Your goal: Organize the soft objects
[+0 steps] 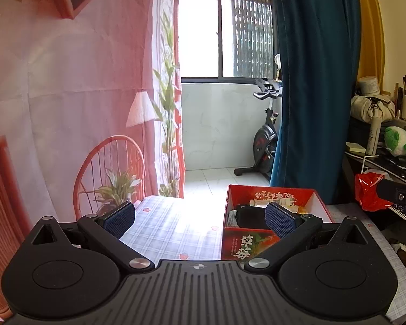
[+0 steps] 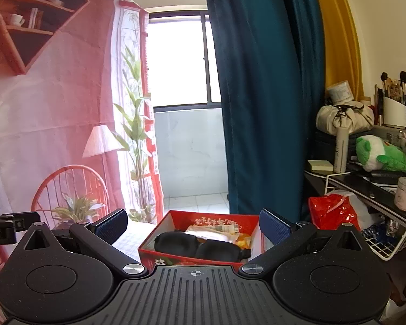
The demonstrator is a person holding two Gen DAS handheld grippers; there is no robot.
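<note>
Black hand-held gripper [image 1: 200, 218], blue pads [image 1: 120, 219]

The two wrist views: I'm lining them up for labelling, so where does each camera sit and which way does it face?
Left wrist: behind the open left gripper, facing the window over the checked tablecloth; red box right of centre; the right gripper's tip shows at the edge.
Right wrist: behind the open right gripper, facing the red box holding a black eye mask.
Shared: box, teal curtain, green plush.
</note>
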